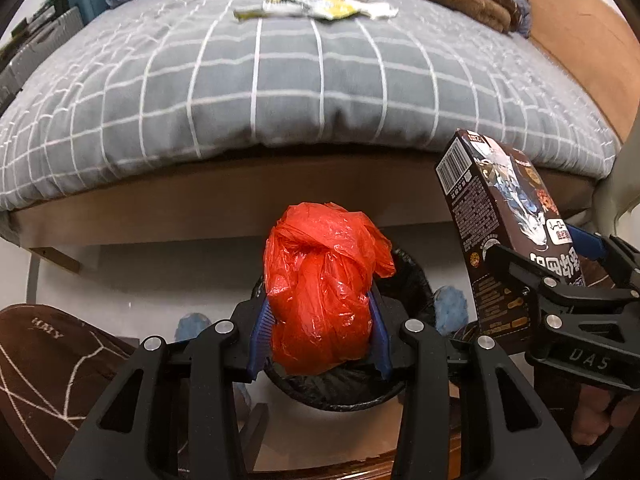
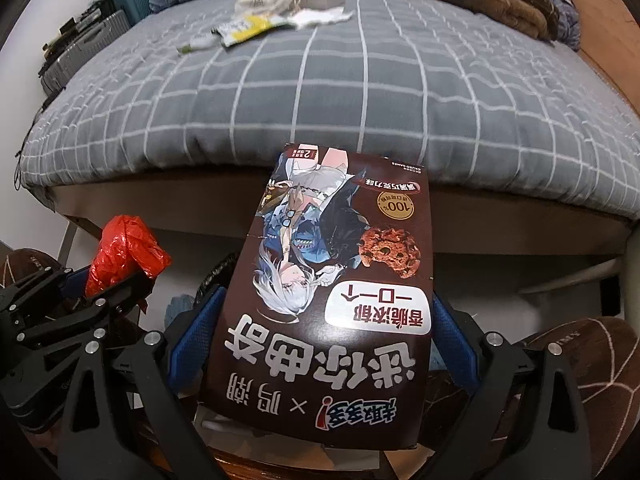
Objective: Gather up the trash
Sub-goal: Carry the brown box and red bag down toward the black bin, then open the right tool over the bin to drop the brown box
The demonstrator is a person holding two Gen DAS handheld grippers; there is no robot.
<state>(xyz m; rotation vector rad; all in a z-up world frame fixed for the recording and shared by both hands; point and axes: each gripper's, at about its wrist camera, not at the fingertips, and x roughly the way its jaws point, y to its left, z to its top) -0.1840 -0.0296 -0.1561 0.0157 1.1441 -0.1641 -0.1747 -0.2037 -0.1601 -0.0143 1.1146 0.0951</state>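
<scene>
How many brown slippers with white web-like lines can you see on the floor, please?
2: one brown slipper lies at the right, the other at the left, flanking the black-lined bin; both are partly hidden.

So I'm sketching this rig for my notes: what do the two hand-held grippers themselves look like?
Both look alike. The left gripper and right gripper are matte black frames with slotted cut-outs in the arms and round silver bolt heads at the joints. Their fingers carry blue ribbed pads. The right one's body shows pale raised letters reading DAS. No cables or sleeves are visible.
</scene>
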